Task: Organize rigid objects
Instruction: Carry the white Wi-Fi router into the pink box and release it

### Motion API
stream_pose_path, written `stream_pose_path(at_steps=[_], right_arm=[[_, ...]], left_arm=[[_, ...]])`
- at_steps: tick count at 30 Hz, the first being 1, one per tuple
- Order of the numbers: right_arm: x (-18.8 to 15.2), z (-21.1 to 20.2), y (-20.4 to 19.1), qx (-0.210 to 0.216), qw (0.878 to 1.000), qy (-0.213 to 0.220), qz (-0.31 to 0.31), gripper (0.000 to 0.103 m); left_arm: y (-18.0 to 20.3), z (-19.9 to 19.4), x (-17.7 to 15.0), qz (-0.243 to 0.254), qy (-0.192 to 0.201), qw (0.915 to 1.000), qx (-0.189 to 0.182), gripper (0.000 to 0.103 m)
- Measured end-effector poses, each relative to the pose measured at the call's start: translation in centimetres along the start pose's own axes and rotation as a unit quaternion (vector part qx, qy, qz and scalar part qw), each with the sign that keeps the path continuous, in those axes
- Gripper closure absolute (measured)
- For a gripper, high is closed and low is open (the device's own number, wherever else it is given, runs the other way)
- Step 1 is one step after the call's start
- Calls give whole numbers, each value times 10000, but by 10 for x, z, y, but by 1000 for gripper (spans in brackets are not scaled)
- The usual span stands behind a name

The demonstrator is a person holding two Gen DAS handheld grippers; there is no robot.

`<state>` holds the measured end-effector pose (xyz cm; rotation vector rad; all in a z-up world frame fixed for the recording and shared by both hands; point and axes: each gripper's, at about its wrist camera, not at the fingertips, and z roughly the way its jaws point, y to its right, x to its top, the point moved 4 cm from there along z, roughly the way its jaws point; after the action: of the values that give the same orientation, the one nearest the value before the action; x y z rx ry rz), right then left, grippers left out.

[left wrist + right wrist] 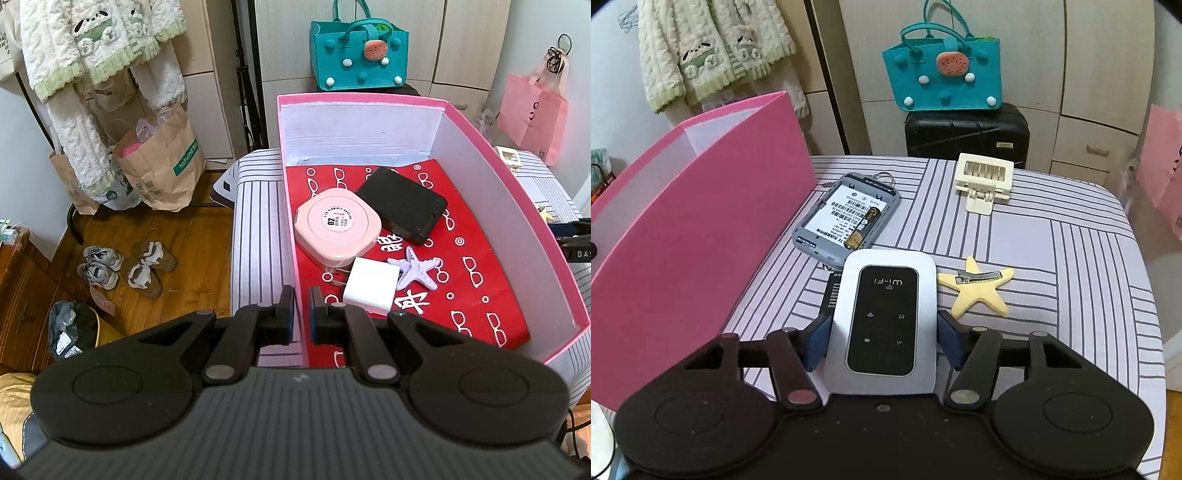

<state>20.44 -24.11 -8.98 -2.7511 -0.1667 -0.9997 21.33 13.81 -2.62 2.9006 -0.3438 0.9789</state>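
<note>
I'm gripping the white Wi-Fi router (882, 321) in my right gripper (882, 332), jaws closing on both its sides, holding it above the striped bed (1071, 258) w/ the pink box (701, 221) just to the left. My left gripper (302, 314) is hovering over the box's near-left wall (295, 266), jaws nearly together w/ nothing between them. Inside the box are lying a pink compact (338, 229), black case (402, 205), white charger (371, 290) & purple starfish (419, 271); on the bed are lying an opened grey device (847, 218), yellow starfish (975, 290) & cream clip (984, 181).
</note>
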Motion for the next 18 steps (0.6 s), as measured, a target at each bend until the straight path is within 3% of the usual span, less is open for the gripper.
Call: stream_pose_path(at_steps=[7, 12, 17, 18], right_arm=[[12, -25, -13, 95, 9993, 327, -122, 38], [27, -54, -32, 700, 9958, 585, -43, 37], [53, -85, -66, 1168, 9882, 922, -361, 38], [56, -89, -75, 1229, 9868, 934, -485, 43]], left_arm=[[0, 0, 0, -13, 4, 10000, -8, 96], [0, -1, 1, 19, 9, 10000, -6, 96], [-2, 0, 0, -67, 71, 9999, -58, 96], [-3, 0, 0, -94, 81, 9999, -88, 96]])
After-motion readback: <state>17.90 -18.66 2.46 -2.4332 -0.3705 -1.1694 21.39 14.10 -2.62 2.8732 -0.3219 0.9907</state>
